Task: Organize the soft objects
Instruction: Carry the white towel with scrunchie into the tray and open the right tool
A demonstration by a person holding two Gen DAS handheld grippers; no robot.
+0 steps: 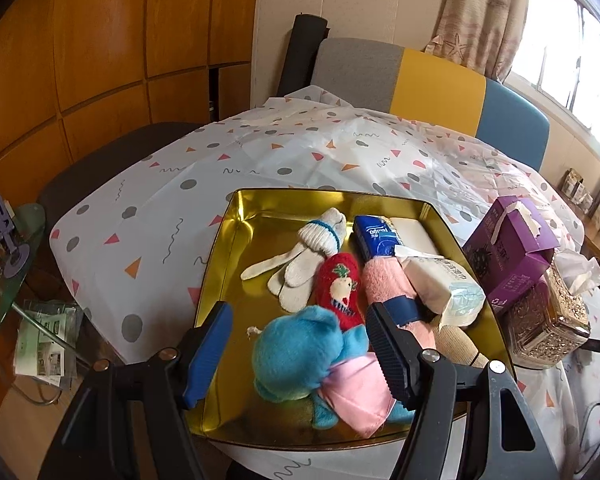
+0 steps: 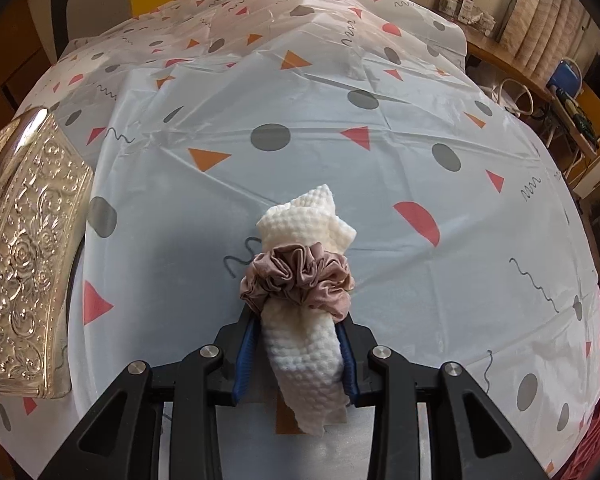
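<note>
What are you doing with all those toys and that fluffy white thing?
Someone is tidying soft things with a gripper in each hand. The right gripper is squeezing a rolled white cloth with a pinkish scrunchie around it, above the tablecloth. The left gripper is open over the gold tray, around a blue plush toy. The tray also holds a white glove, a red sock and tissue packs.

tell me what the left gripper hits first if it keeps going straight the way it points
Most likely the blue plush toy lying in the gold tray: it sits between the open left gripper fingers, though depth is hard to judge.
</note>
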